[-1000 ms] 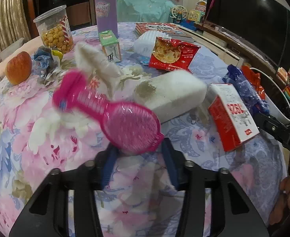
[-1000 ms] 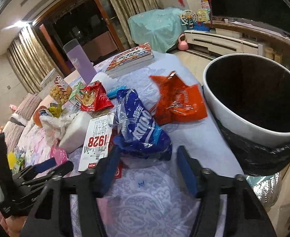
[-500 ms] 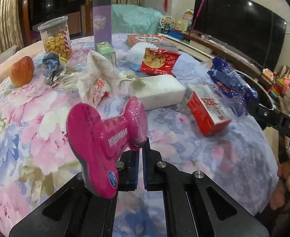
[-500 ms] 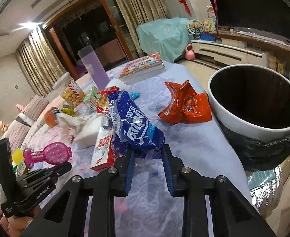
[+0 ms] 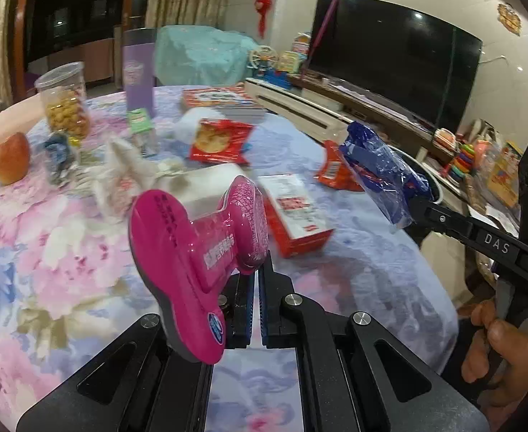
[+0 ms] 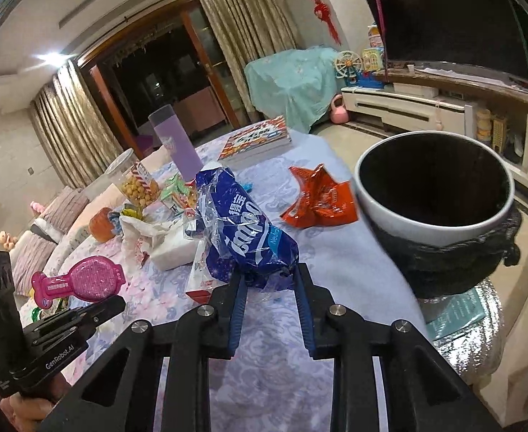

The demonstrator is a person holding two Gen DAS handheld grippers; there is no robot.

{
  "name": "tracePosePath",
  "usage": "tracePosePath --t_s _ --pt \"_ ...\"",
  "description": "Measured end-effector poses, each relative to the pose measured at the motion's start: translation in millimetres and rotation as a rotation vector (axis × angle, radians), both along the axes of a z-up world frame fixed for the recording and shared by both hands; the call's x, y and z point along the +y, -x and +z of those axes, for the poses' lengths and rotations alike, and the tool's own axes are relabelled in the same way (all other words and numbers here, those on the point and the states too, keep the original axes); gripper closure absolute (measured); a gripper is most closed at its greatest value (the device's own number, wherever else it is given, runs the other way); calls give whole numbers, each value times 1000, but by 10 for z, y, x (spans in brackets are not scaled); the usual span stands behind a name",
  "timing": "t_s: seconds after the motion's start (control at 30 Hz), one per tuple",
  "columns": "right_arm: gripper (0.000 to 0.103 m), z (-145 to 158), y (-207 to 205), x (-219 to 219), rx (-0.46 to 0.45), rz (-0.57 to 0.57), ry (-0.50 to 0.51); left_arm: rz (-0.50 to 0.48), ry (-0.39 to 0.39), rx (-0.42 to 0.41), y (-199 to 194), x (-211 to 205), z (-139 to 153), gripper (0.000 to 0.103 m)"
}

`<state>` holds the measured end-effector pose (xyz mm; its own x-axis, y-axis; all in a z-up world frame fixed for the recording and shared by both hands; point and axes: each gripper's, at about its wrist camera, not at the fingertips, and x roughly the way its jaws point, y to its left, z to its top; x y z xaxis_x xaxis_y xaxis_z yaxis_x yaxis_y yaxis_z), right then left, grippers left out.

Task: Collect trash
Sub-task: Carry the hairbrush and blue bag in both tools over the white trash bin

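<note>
A: Left wrist view. Your left gripper (image 5: 256, 288) is clamped nearly flat on the pink plastic paddle-shaped package (image 5: 206, 248), gripping it at the round textured end. The long axis runs back toward the camera and down-left, with the wide flat end overhanging your left finger.

B: Bin direction?

A: To the right and ahead. Its rim barely shows behind the blue crinkled plastic wrapper (image 5: 382, 176) held by your other tool. The red-and-white carton (image 5: 296, 212) and the floral tablecloth (image 5: 48, 252) lie below the package. The package looks lifted clear, though I can't confirm the gap.

B: Right wrist view?

A: Your right gripper (image 6: 269, 284) is pinched partway in on the tail of the blue wrapper, pads pressing the film. The bulk of the wrapper stands forward and up-left of the fingers. The white round trash bin with black liner (image 6: 433, 237) sits just right of it, mouth open and facing up, beyond the table edge.

B: Which hand is nearer?

A: The right, clearly. I'd judge it needs a short swing right over the near rim. The orange crumpled snack bag (image 6: 318, 198) lies on the table between wrapper and bin, so carry above it. The left hand is well apart at far left, and its path crosses the right tool, so let the right go first.
</note>
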<state>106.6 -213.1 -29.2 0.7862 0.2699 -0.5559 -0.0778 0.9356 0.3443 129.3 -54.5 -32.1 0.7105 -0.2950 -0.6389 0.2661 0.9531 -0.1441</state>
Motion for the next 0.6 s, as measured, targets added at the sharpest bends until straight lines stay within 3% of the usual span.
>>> tracePosePath --t_s 0.6 --pt "77 78 235 -694 -11 -148 5 -204 3 0 -148 -951 141 101"
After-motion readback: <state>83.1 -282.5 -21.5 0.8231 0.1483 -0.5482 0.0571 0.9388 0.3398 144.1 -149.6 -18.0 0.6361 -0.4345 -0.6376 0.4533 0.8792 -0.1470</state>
